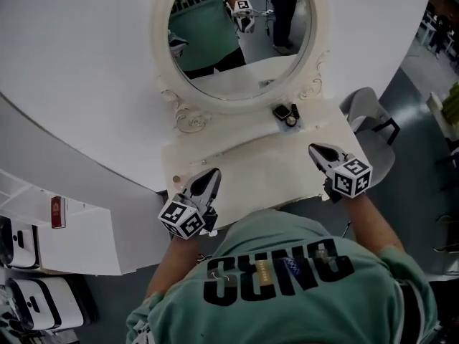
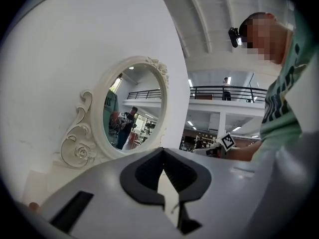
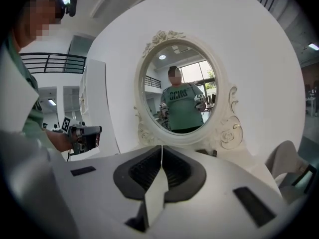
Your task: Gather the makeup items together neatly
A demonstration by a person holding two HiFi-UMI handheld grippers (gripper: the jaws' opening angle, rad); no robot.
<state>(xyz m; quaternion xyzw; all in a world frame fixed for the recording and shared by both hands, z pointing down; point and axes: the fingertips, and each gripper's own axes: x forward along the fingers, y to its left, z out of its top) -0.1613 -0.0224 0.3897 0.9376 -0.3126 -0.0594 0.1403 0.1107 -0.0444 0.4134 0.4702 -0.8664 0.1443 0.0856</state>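
A few small dark makeup items [image 1: 285, 112] lie together on the white vanity top [image 1: 251, 169], just below the oval mirror's [image 1: 237, 34] right side. One looks like a square compact, another a round pot. In the right gripper view the dark makeup items [image 3: 208, 153] show only as a sliver past the jaws. My left gripper [image 1: 211, 175] hovers over the top's front left, shut and empty. My right gripper [image 1: 316, 150] hovers over the front right, a short way in front of the items, also shut with nothing in it.
The ornate white mirror frame [image 2: 79, 143] stands against a curved white wall. A grey chair [image 1: 369, 120] sits to the right of the vanity. A small peach-coloured round thing [image 1: 177, 179] lies near the top's left edge. White shelves with bags [image 1: 29, 264] stand at lower left.
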